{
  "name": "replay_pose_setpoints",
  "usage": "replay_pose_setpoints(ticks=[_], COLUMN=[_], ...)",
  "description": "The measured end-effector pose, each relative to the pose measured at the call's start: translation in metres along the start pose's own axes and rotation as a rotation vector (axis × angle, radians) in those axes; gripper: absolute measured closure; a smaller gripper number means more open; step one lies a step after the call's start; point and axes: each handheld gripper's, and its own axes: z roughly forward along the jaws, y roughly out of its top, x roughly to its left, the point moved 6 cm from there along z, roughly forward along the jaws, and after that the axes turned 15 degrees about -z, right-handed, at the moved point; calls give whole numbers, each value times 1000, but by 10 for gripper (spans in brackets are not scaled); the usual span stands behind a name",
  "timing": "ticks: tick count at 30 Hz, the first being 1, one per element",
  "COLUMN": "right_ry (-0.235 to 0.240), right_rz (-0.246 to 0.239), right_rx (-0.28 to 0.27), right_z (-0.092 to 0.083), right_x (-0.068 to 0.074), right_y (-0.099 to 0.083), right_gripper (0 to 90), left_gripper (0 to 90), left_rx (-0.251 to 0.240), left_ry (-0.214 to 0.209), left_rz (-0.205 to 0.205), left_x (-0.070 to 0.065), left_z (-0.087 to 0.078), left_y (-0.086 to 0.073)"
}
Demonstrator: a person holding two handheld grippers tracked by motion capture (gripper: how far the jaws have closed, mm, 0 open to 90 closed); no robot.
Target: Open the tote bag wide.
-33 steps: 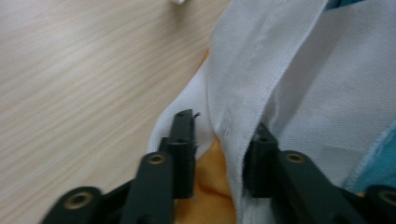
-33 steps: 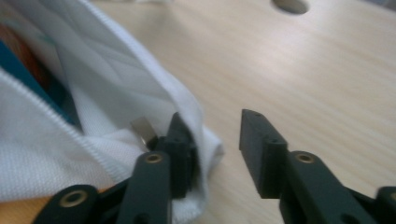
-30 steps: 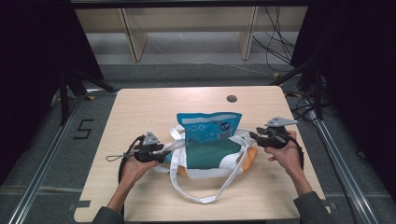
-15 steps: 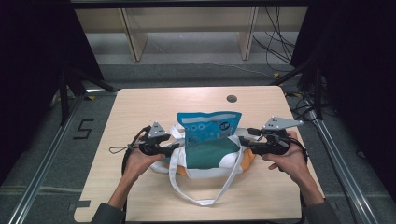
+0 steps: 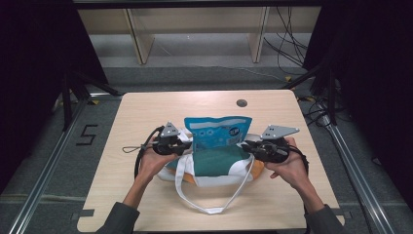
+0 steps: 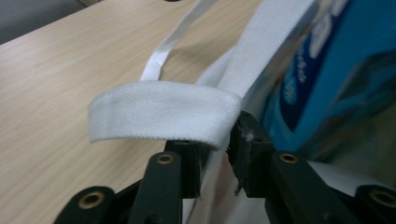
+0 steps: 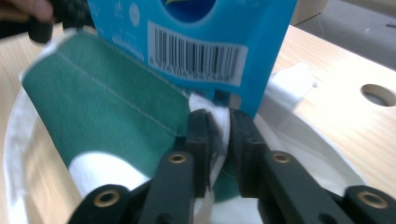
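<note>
A cloth tote bag [image 5: 214, 163], green on its front with white and orange at its edges, lies near the middle of the bench [image 5: 146, 107], and a blue printed pouch [image 5: 217, 132] stands out of its mouth, leaning toward the far side. In the right gripper view the pouch's barcode sits just above the green panel. A long white strap [image 5: 207, 202] loops from the bag toward the person's edge of the bench. The left tongs [image 5: 187, 144] are at the bag's left rim; their jaws have just been closing, and in the left gripper view white cloth of the bag's edge runs down between the two pads, which look pressed on it, though the close, soft focus makes the exact contact hard to judge. A short fold of white strap [image 6: 161, 116] arches over the jaw tips there, with the pouch just beside it. The right tongs [image 5: 246, 146] are at the bag's right rim; their jaws too have just been closing, and in the right gripper view they pinch a wad of white cloth where the green panel ends. Each hand grips its tool from behind, the left hand [image 5: 156, 161] and the right hand [image 5: 287, 165] both resting low by the bag. A round hole [image 5: 241, 103] sits in the bench beyond the pouch.
</note>
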Motion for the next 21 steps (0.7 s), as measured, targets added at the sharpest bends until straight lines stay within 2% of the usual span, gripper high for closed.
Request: replay_pose_setpoints(ticks=[1, 2, 3, 4, 5, 6, 7, 8, 9, 10, 11, 12, 13, 14, 15, 16, 17, 18, 19, 20, 21], right_ry=[-14, -21, -21, -23, -23, -9, 2, 37, 37, 72, 72, 93, 105, 126, 126, 129, 129, 159, 159, 156, 153], right_rz=[-42, -61, -61, -107, -107, -111, -148, -160, -160, -140, -140, -153, -153, -147, -147, -155, -155, -133, -133, -129, -143], right_rx=[4, 8, 8, 23, 23, 32, 41, 66, 66, 100, 100, 122, 159, 197, 197, 242, 242, 287, 287, 286, 275], right_z=[-3, -10, -10, -20, -20, -24, -25, -26, -26, -23, -23, -18, -10, 6, 6, 20, 20, 27, 27, 30, 31], right_x=[2, 10, 10, 23, 23, 34, 39, 52, 52, 61, 61, 66, 72, 80, 80, 85, 85, 91, 91, 93, 91], right_y=[-1, -1, -1, -3, -3, -6, -10, -20, -20, -32, -32, -39, -49, -60, -60, -70, -70, -76, -76, -78, -78], right_gripper=[873, 883, 883, 886, 886, 886, 886, 886, 886, 886, 886, 886, 885, 885, 885, 884, 884, 884, 884, 883, 882], left_gripper=[761, 775, 780, 782, 782, 783, 785, 787, 787, 787, 787, 787, 784, 779, 776, 772, 767, 754, 749, 749, 741], left_rx=[-10, -12, -12, -16, 6, 4, 5, 14, 14, 42, 42, 80, 97, 112, 112, 132, 132, 178, 178, 157, 135], left_ry=[-3, -1, -1, 5, 2, 8, 0, -4, -4, -1, -1, 17, 17, 32, 32, 38, 38, 50, 50, 40, 50], left_rz=[-19, -51, -51, -67, -69, -95, -133, -182, -182, -200, -200, -197, -196, -221, -221, -230, -230, -218, -218, -256, -263], left_x=[1, 7, 7, 10, 15, 18, 21, 28, 28, 32, 32, 34, 37, 41, 41, 42, 42, 46, 46, 45, 44], left_z=[2, 6, 6, 9, 12, 15, 18, 25, 25, 32, 32, 37, 40, 51, 51, 62, 62, 67, 67, 68, 65], left_y=[2, 7, 7, 9, 10, 12, 13, 13, 13, 10, 10, 7, 5, -3, -3, -13, -13, -21, -21, -19, -16])
